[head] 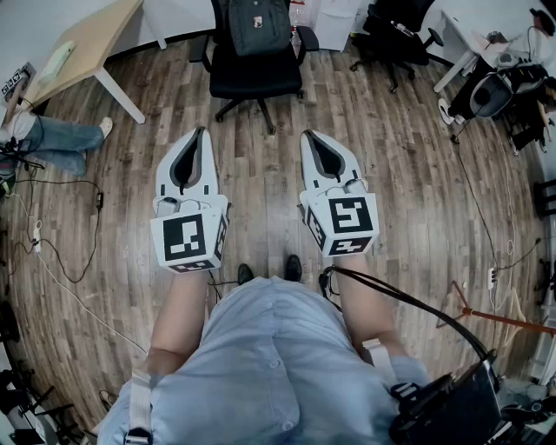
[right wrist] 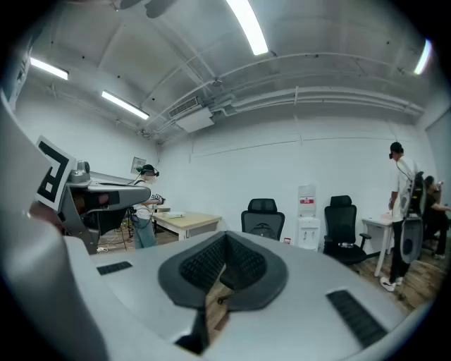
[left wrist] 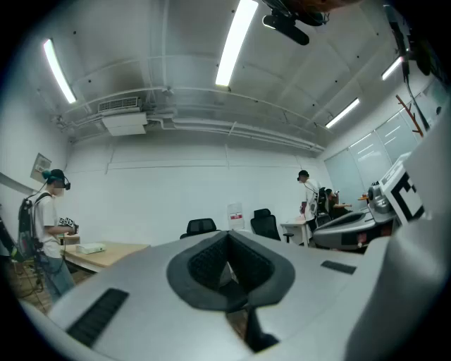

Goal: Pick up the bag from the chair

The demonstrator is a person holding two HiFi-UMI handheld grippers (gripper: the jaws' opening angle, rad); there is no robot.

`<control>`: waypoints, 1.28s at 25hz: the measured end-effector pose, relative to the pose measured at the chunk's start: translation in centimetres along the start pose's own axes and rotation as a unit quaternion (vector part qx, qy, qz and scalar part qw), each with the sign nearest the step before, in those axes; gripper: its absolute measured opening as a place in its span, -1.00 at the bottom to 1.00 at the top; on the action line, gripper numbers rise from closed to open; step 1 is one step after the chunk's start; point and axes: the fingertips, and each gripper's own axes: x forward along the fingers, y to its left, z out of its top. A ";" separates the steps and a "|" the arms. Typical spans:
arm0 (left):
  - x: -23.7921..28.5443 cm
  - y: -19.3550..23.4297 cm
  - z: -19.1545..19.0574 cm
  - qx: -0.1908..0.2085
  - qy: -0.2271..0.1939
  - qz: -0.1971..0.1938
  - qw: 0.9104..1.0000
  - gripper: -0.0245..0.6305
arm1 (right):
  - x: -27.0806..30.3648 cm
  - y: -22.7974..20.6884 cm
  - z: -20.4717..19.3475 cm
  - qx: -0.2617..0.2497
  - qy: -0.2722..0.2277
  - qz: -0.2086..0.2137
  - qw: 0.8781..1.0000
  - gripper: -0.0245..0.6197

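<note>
We've got both tools level and pinched right shut, nothing in either: left tool, right tool. The bag sits dead ahead, well apart, standing upright against the back of the black swivel chair. It's soft dark fabric, taller than wide. It falls between our two lines, neither tool clearly nearer.
</note>
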 end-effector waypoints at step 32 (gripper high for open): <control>10.7 -4.2 -3.2 -0.009 0.026 0.024 0.999 -0.92 | 7.1 -9.7 -2.9 0.029 0.019 0.034 0.999 -0.92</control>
